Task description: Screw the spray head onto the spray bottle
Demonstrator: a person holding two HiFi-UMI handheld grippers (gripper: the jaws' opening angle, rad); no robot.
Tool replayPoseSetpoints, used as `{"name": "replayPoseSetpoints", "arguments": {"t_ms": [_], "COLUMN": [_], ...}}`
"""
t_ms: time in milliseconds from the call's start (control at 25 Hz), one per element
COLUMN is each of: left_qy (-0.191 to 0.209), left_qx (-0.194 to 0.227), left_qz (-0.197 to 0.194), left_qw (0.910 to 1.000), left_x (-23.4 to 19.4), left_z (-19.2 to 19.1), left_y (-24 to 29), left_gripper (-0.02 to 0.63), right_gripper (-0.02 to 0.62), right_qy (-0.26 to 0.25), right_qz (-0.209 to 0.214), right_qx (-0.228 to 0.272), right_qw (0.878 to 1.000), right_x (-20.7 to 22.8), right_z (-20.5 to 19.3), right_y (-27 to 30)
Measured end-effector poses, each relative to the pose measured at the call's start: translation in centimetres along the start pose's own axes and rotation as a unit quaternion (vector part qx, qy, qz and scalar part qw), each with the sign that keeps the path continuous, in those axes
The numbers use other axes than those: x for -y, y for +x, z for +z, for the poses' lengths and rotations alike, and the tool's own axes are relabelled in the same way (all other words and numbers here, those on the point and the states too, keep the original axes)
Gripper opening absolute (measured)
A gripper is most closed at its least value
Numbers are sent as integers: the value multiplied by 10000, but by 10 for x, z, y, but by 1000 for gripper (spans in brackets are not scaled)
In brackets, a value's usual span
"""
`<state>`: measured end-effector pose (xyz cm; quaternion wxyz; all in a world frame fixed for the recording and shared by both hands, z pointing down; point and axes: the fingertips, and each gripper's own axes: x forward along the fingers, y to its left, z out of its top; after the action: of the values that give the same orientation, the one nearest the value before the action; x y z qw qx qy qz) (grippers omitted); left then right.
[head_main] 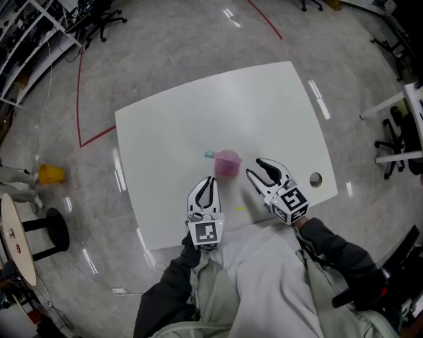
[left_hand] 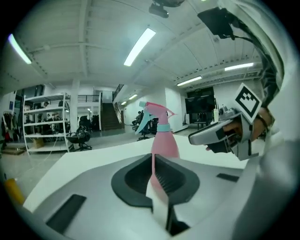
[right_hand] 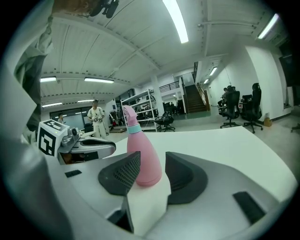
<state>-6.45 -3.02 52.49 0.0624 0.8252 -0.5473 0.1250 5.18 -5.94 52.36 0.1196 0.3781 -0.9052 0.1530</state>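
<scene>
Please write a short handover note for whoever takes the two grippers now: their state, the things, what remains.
Left gripper: shut, empty, at the white table's near edge.
Right gripper: jaws apart, empty, beside the pink spray bottle, not touching it.
Bottle stands upright on the table, spray head seated on its neck.
Left to do: tightness cannot be seen; check it.

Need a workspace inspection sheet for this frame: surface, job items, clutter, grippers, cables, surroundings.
Surface: white table, with a hole near its right edge.
Job's things: pink bottle upright, spray head on it.
Clutter: nothing seen.
Grippers: left gripper shut, empty; right gripper open, empty; both short of the bottle.
Cables: thin cable on the floor.
Surroundings: red tape, chairs, shelving.
</scene>
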Motion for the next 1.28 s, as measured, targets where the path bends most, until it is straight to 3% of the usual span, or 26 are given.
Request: {"name": "replayPoseSetpoints", "arguments": {"t_ms": [120, 480, 680, 800, 1040, 1280], "left_qy": [-258, -164, -40, 69, -1, -79], "left_qx": [-48, -185, -231, -283, -505, -516], "left_qz": [-60, -179, -367, -431, -170, -118], "left_qw": [9996, 9995, 9991, 9986, 9986, 9986], "left_x": [4, 13, 26, 22, 1, 13], "left_z": [5, -4, -7, -11, -25, -21], "left_y": [-11, -17, -13, -10, -13, -16], "left_gripper": [5, 5, 5, 5, 5, 5], "right_gripper": [156, 152, 42, 13, -5, -5], "right_qy": [-55, -418, -537, -366, -129, -442], "right_qz": [64, 220, -1, -82, -14, -6], "right_qx": [-72, -443, -529, -485, -588, -558], "right_qw": [9999, 9979, 9972, 9981, 9982, 9975], "right_x": [-11, -33, -25, -22, -23, -24], "right_z": [-4, -30, -37, -38, -44, -35], "right_y": [2, 7, 1, 5, 20, 3]}}
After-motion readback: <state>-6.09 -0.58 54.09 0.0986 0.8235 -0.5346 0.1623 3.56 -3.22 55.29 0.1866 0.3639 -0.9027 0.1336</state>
